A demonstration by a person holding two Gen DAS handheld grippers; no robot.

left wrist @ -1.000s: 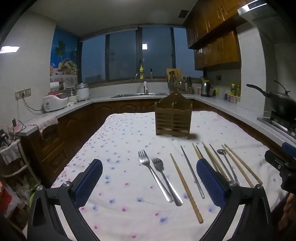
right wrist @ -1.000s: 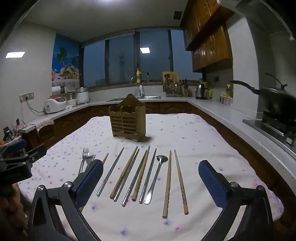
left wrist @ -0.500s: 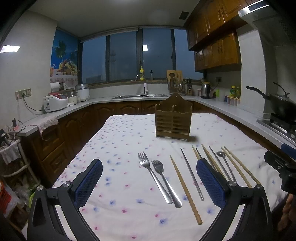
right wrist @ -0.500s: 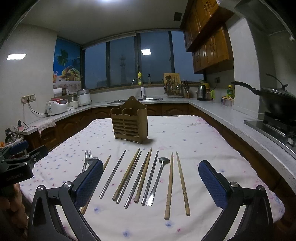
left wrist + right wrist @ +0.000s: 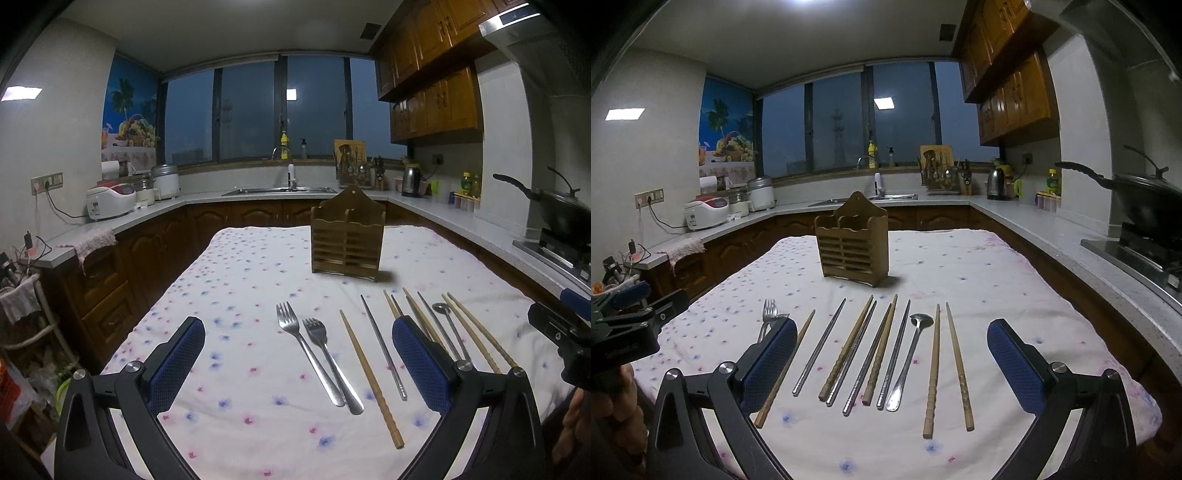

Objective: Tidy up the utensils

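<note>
**Inspector:** Your left gripper [image 5: 297,363] hangs above the near edge of the table, jaws spread wide, nothing between the blue pads [image 5: 177,363]. Do you confirm?

**Operator:** Confirmed. And the right?

**Inspector:** Your right gripper [image 5: 892,365] is the same: fully parted, empty, poised over the row of utensils without touching any. The floral tablecloth [image 5: 979,273] carries everything. The wooden utensil holder [image 5: 852,248] stands upright toward the far middle of the table, its compartments holding nothing that I can see.

**Operator:** What lies in front of you?

**Inspector:** From your left view, two steel forks [image 5: 314,350] lie side by side, tines pointing away, handles touching near the ends. Just right of them lie one wooden chopstick [image 5: 369,376] and one metal chopstick [image 5: 384,350]. From your right view, further wooden and metal chopsticks [image 5: 864,347] lie in a loose fan, with a small steel spoon [image 5: 908,354] among them, bowl facing the holder. Two wooden chopsticks [image 5: 945,365] close the row on the right, slightly apart from each other.
</note>
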